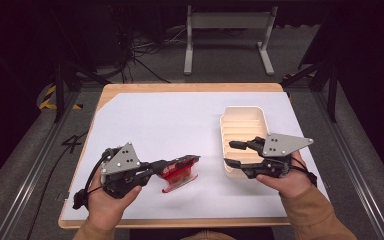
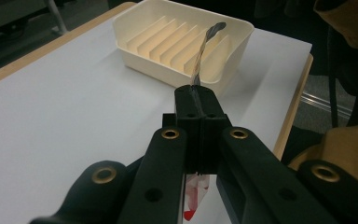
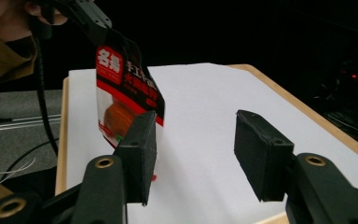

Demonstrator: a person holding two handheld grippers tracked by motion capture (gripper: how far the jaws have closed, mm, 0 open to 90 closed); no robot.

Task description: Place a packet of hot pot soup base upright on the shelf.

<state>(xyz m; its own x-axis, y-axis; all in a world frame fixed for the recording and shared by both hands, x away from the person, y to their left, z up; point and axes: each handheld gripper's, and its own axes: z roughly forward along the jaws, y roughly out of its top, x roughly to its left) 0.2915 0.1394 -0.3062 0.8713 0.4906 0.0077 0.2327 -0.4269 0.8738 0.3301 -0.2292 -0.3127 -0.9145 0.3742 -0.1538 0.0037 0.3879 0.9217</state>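
left gripper [image 1: 192, 161] pinches red snack packet [image 1: 179, 175].

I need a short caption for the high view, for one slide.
Left gripper holds a red snack packet; right gripper open over the cream tray.

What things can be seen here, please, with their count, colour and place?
snack packet: one, red and black, above the sheet, clamped in the left gripper.
ribbed tray: one, cream, on the sheet's right part.
paper sheet: one, white, covering the table.
table: one, light wood.
left gripper: one, black, shut on the packet.
right gripper: one, black, jaws open, nothing between them, at the tray's near end.
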